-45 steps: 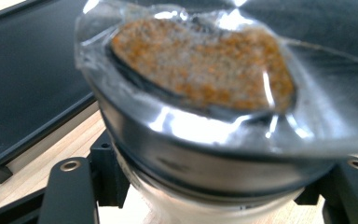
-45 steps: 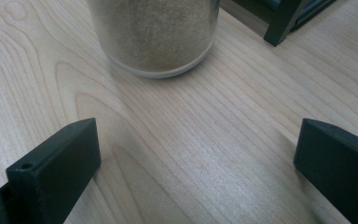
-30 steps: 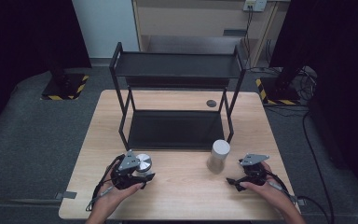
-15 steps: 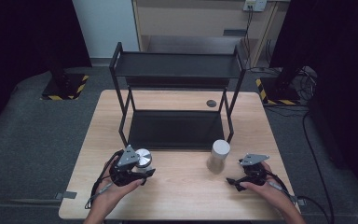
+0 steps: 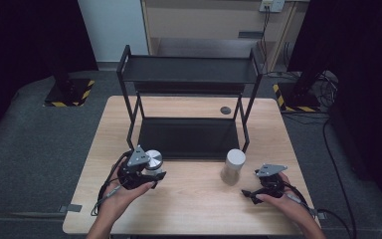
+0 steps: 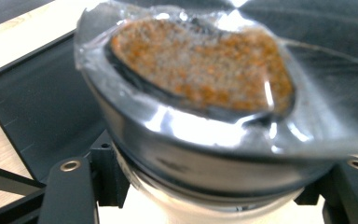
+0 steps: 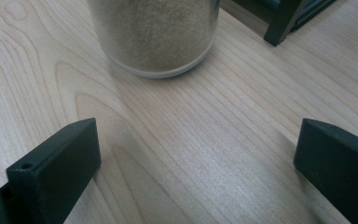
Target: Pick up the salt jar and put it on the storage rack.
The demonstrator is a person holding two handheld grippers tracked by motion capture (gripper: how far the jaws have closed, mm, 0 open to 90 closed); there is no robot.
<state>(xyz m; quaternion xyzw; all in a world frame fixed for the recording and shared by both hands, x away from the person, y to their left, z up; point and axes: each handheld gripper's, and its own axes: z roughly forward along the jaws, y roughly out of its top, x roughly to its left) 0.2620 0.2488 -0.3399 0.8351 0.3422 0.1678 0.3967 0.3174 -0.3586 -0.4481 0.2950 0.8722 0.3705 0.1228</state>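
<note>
My left gripper [image 5: 151,171] is shut on a jar [image 5: 153,159] with a shiny silver lid, held just above the table in front of the black rack [image 5: 189,69]. In the left gripper view the jar [image 6: 205,140] is tilted between my black jaws, with orange-brown grains showing at its top [image 6: 200,65]. A second jar [image 5: 233,166], filled with beige powder, stands on the table at the right. My right gripper [image 5: 252,185] rests on the wood just right of it, open. In the right gripper view the beige jar [image 7: 154,32] stands ahead of my spread jaws, and my gripper [image 7: 191,172] holds nothing.
The two-tier black rack stands at mid-table, its lower shelf [image 5: 189,137] low over the wood and bare. One rack leg [image 7: 284,18] stands close behind the beige jar. A small black disc [image 5: 225,110] lies on the table behind the rack. Dark carpet surrounds the table [image 5: 189,209].
My left gripper has risen with the silver-lidded jar and edged toward the rack. The right gripper and the beige jar have stayed where they were.
</note>
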